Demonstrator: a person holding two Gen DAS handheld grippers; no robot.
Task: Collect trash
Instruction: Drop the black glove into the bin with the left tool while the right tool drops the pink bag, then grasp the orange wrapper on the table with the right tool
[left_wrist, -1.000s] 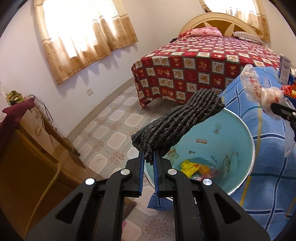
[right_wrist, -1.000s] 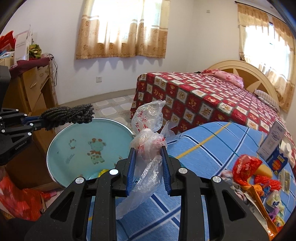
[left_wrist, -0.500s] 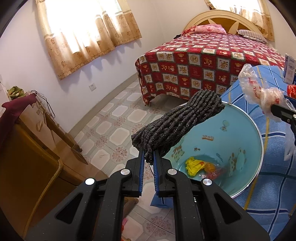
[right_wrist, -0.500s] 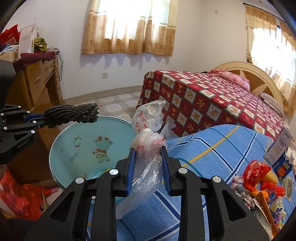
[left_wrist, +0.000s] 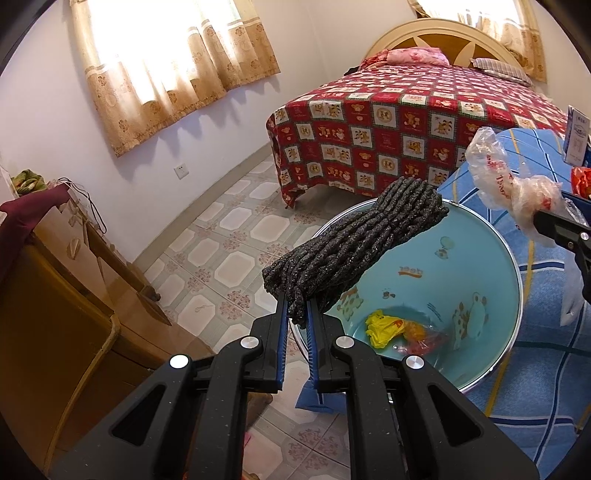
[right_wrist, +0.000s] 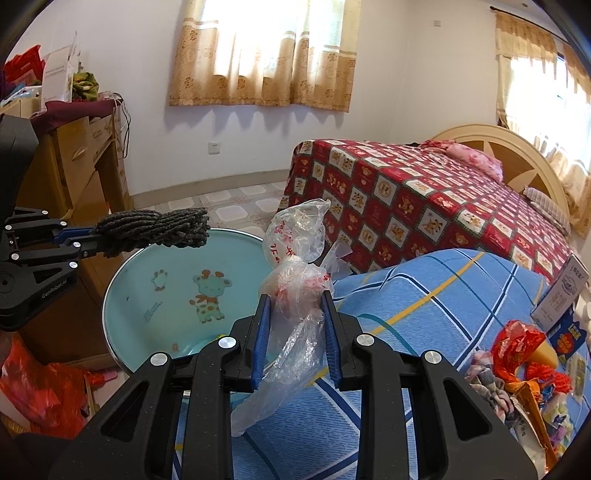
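My left gripper (left_wrist: 295, 306) is shut on a dark grey knitted bundle (left_wrist: 354, 247) and holds it over the near rim of a light blue basin (left_wrist: 491, 266) with cartoon animals. Yellow and red wrappers (left_wrist: 399, 330) lie in the basin's bottom. My right gripper (right_wrist: 295, 301) is shut on a crumpled clear plastic bag with red print (right_wrist: 295, 266), held just right of the basin (right_wrist: 147, 291) above the blue checked cloth (right_wrist: 424, 306). The bundle (right_wrist: 155, 230) and left gripper (right_wrist: 85, 240) show at the left in the right wrist view.
More trash and wrappers (right_wrist: 524, 369) and a small box (right_wrist: 561, 295) lie on the blue cloth at right. A bed with a red patterned cover (left_wrist: 406, 122) stands behind. A wooden cabinet (left_wrist: 55, 314) is at left, a red bag (right_wrist: 37, 391) on the floor.
Both grippers have shifted slightly so the basin sits more squarely below them. The holds on the knitted bundle and the plastic bag are unchanged.
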